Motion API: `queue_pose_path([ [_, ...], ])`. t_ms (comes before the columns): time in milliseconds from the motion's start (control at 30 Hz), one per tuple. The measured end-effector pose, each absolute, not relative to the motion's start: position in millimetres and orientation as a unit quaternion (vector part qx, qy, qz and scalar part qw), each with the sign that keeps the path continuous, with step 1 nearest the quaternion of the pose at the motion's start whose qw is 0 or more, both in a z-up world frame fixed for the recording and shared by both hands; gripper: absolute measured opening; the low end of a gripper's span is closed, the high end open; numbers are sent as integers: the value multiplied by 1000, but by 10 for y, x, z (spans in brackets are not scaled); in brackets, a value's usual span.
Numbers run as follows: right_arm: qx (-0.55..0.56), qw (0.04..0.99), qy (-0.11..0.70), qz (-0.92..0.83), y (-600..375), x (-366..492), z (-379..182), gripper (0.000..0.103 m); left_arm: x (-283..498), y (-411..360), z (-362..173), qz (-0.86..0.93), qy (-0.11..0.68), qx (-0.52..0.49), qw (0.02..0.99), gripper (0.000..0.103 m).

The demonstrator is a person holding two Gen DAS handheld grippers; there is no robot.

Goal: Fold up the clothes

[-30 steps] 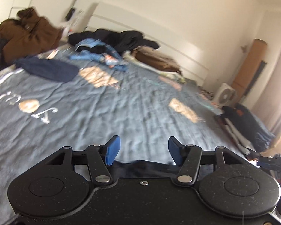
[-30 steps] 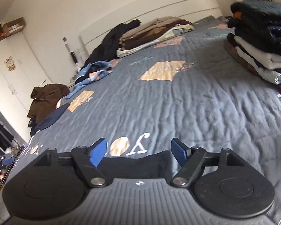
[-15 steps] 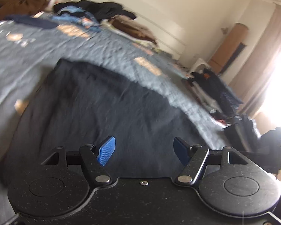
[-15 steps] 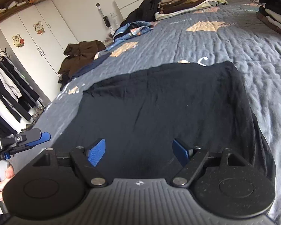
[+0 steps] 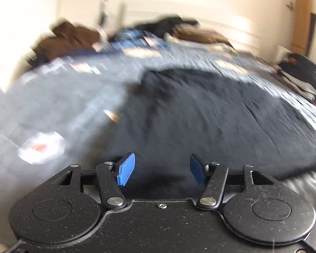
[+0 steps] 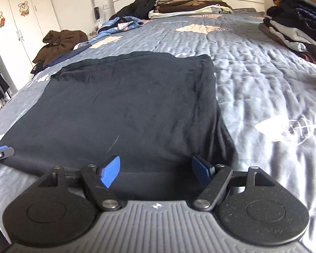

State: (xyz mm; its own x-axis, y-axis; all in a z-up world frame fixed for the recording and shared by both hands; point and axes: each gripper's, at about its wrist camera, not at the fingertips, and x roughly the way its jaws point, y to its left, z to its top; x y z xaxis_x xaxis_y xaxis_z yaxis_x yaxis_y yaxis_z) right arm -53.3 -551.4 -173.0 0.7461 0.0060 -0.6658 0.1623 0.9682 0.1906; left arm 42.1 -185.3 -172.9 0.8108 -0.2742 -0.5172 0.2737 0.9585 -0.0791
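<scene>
A black garment (image 6: 126,105) lies spread flat on the blue-grey quilted bed cover (image 6: 263,84); its right side is folded in along a ridge. My right gripper (image 6: 155,171) stands open over the garment's near right corner, the cloth between and below its blue pads, which do not press on it. The left wrist view is blurred. There the same garment (image 5: 210,116) stretches ahead, and my left gripper (image 5: 161,168) hangs over its near left edge, jaws closing but still apart. The left gripper's tip (image 6: 0,150) also shows at the garment's left edge.
A stack of folded clothes (image 6: 295,27) sits on the bed's right side. More folded clothes (image 6: 189,2) and a dark heap lie by the headboard. A blue garment (image 6: 120,24) and a brown jacket (image 6: 61,42) lie far left. A white wardrobe (image 6: 16,21) stands left.
Both grippers have come down and back toward the bed's near edge. The black garment, a sliver under the fingers a second ago, now lies spread out ahead. The left view has swung left.
</scene>
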Motion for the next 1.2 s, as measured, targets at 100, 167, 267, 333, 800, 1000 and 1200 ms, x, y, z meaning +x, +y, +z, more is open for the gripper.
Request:
queue_pose_path([
  [100, 117, 940, 315, -62, -5476, -660, -1556, 76, 331, -1860, -1569, -151, 212, -23, 965, 60],
  [167, 114, 957, 261, -52, -5264, -739, -1491, 78, 293, -2008, -1564, -144, 180, -14, 973, 68],
  [267, 106, 977, 184, -34, -4938, -840, -1414, 80, 305, -2276, -1666, -149, 177, -4, 973, 71],
  [333, 79, 980, 182, -4, -4661, -766, -1523, 81, 341, -2434, -1799, -165, 203, -4, 965, 71],
  [800, 69, 955, 280, -65, -4866, -824, -2155, 81, 326, -2441, -2158, -116, 246, 47, 961, 76],
  [1000, 50, 954, 276, -106, -5084, -901, -2183, 79, 343, -2280, -2137, -101, 241, 58, 963, 70],
  [1200, 39, 954, 271, -126, -5254, -966, -2161, 76, 380, -2061, -2112, -54, 242, 60, 967, 68],
])
